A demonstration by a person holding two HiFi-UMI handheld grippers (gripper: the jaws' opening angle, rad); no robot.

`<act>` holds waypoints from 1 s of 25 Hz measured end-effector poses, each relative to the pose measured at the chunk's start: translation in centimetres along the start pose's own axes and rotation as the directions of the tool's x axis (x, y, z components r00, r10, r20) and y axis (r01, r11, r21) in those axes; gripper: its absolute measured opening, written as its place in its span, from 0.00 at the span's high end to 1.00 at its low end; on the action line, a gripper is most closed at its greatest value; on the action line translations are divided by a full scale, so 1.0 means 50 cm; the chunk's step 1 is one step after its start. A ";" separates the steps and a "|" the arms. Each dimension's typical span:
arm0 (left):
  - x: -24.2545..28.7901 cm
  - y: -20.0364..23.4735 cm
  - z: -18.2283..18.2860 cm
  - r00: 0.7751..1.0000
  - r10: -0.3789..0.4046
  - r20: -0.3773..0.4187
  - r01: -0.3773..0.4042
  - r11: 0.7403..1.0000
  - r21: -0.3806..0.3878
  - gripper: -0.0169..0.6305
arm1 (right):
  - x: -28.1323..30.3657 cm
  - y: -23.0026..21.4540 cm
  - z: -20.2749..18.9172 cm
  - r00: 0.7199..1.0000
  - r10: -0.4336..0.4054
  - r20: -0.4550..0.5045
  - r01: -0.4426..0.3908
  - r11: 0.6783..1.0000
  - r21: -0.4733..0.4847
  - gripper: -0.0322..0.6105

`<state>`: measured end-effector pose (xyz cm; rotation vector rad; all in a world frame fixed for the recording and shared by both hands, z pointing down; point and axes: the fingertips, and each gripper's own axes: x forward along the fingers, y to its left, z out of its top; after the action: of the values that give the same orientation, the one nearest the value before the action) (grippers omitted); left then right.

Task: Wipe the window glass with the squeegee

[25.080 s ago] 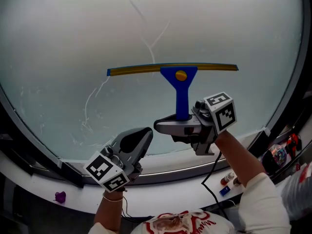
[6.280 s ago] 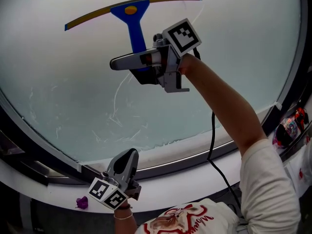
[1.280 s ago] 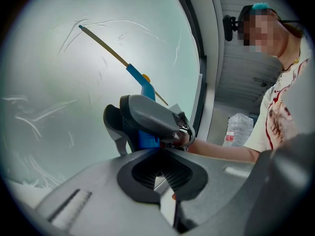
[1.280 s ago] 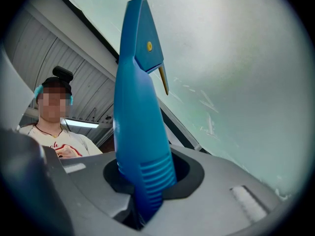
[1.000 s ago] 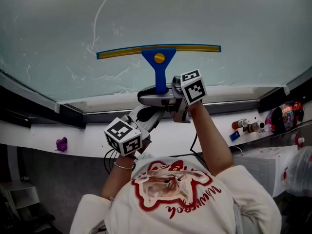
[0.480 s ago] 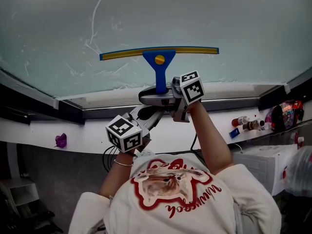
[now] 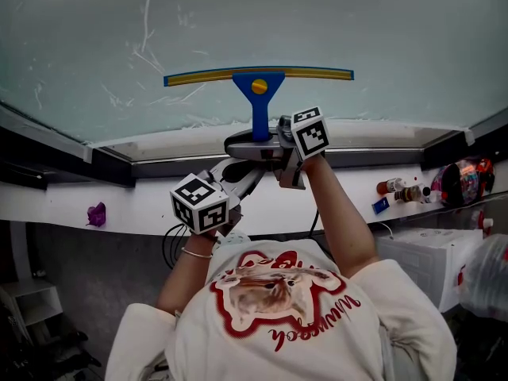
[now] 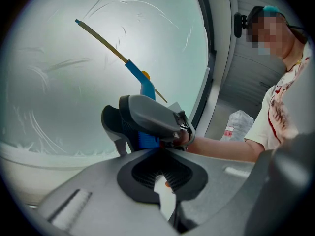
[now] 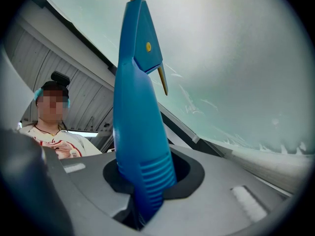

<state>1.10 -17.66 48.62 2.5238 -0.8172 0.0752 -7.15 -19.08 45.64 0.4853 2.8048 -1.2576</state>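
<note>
right hand-held gripper [image 7: 242, 144] grips the blue squeegee [image 7: 259, 94], jaws part open around its handle [image 9: 140, 146].
the blade [image 7: 317, 73] lies across the window glass [image 7: 373, 22] close to the bottom frame [image 7: 373, 157], nearer it than a second ago. left hand-held gripper [image 7: 238, 179] is closed and empty, just beside the right one. the handle's end is hidden inside the jaws; the right gripper view cuts off the blade.

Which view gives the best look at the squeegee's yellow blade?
Head view: the whole blade shows end to end against the glass. Left gripper view shows it slanted and foreshortened; right gripper view shows mostly the blue handle, only short bits of blade.
</note>
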 end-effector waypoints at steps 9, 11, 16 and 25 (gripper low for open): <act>0.010 0.011 -0.053 0.999 0.024 -0.024 -0.026 0.997 -0.072 0.97 | -0.010 -0.031 -0.049 1.000 0.011 -0.014 -0.010 0.998 0.068 0.80; 0.014 0.016 -0.062 0.999 0.034 -0.028 -0.036 0.996 -0.080 0.97 | -0.013 -0.039 -0.057 1.000 0.011 -0.016 -0.010 0.997 0.075 0.80; 0.017 0.023 -0.082 0.998 0.050 -0.036 -0.054 0.994 -0.099 0.97 | -0.015 -0.051 -0.073 1.000 0.022 -0.021 -0.020 0.996 0.088 0.80; 0.017 0.038 -0.116 0.997 0.049 -0.061 -0.055 0.992 -0.113 0.97 | -0.015 -0.074 -0.098 0.999 0.039 -0.003 -0.039 0.993 0.110 0.79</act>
<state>1.28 -16.78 54.71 2.3817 -0.8402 0.1146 -7.03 -18.00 51.72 0.5458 2.7263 -1.4101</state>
